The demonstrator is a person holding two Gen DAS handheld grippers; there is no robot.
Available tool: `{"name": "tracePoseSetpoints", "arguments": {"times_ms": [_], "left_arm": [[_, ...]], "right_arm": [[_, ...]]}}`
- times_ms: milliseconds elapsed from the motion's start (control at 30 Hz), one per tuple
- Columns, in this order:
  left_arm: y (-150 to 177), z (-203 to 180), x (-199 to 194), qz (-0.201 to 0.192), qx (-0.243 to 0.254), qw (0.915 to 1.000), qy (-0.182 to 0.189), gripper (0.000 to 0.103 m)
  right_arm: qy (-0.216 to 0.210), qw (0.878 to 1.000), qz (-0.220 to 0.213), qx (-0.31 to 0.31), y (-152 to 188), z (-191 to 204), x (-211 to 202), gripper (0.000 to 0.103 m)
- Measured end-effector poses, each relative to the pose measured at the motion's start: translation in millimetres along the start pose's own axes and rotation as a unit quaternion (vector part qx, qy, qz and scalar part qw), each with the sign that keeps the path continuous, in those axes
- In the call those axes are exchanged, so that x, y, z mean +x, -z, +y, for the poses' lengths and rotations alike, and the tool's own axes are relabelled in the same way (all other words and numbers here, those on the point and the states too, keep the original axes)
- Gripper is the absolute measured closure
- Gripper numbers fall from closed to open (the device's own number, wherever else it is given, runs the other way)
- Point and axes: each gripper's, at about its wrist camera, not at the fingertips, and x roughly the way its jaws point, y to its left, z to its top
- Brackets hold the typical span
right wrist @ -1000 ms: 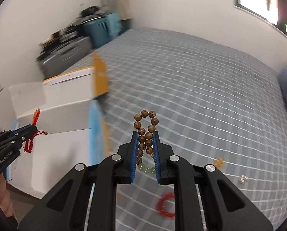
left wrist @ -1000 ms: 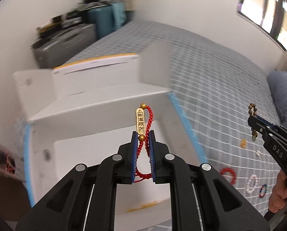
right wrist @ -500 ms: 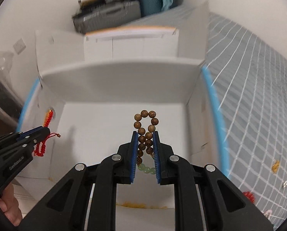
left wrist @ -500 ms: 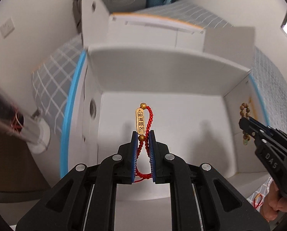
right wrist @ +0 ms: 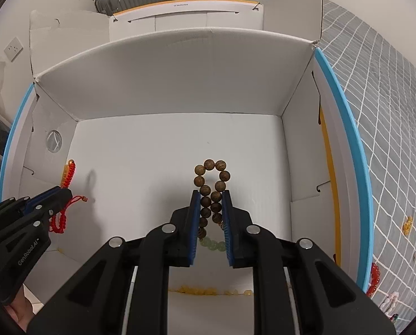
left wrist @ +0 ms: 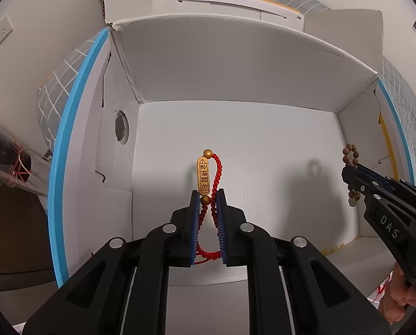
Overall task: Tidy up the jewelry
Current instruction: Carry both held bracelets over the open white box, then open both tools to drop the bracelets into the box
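Both of our grippers had travelled from above the grey checked bedspread [right wrist: 381,128] to a place over the open white cardboard box [left wrist: 235,64], so that its pale floor filled each view where a second earlier the bed had shown.

At the left of the scene, we held the left gripper [left wrist: 207,195] clenched on the red braided cord bracelet with a gold engraved plate [left wrist: 210,178]. Its loop stood upright beyond the blue pads [left wrist: 194,223], the gold plate on the left side of the loop with a small gold bead at each end, and the knotted tail hung between the fingers nearer us. In the right wrist view the same gripper [right wrist: 64,191] showed at the near left, over the left part of the box floor, with the red cord dangling below it.

Further right, we held the right gripper [right wrist: 211,195] clamped on the brown wooden bead bracelet with a few pale green beads [right wrist: 212,184]. Its brown beads arched past the fingertips, and the green beads sat between the fingers nearer us. In the left wrist view this gripper [left wrist: 353,173] showed beside the box's right wall.

A yellow bead strand [right wrist: 208,290] lay on the box floor along the near wall. On the bedspread right of the box lay a red bead bracelet [right wrist: 374,277] and a small amber piece [right wrist: 407,224], apart from each other.
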Motion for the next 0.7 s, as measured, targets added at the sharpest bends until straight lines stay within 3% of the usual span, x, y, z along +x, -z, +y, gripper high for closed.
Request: {"name": "tracePoseSetpoints", "arguments": {"times_ms": [133,333,567,700], "left_arm": [[-1.1,-1.6,0.1,-0.004,0.001,1.0000,-0.007,0.087],[-0.1,0.3,-9.2,-0.016,-0.003,0.9998,-0.015,0.067],[-0.2,1.1,-27.1,-0.041,-0.005,0.9989,-0.021,0.037],[-0.4,0.9,-38.4,-0.057,-0.006,0.9982,-0.021,0.029]], "right_arm": [[0.004,1.000,0.002,0.001,1.8,0.8,-0.3,0.082],[0.006,1.000,-0.017,-0.007,2.4,3.7,-10.8,0.065],[0.003,0.999,-0.045,-0.013,1.9,2.1,-32.2,0.038],[0.000,0.998,-0.055,-0.011,1.3,-2.6,-44.2,0.026]]}}
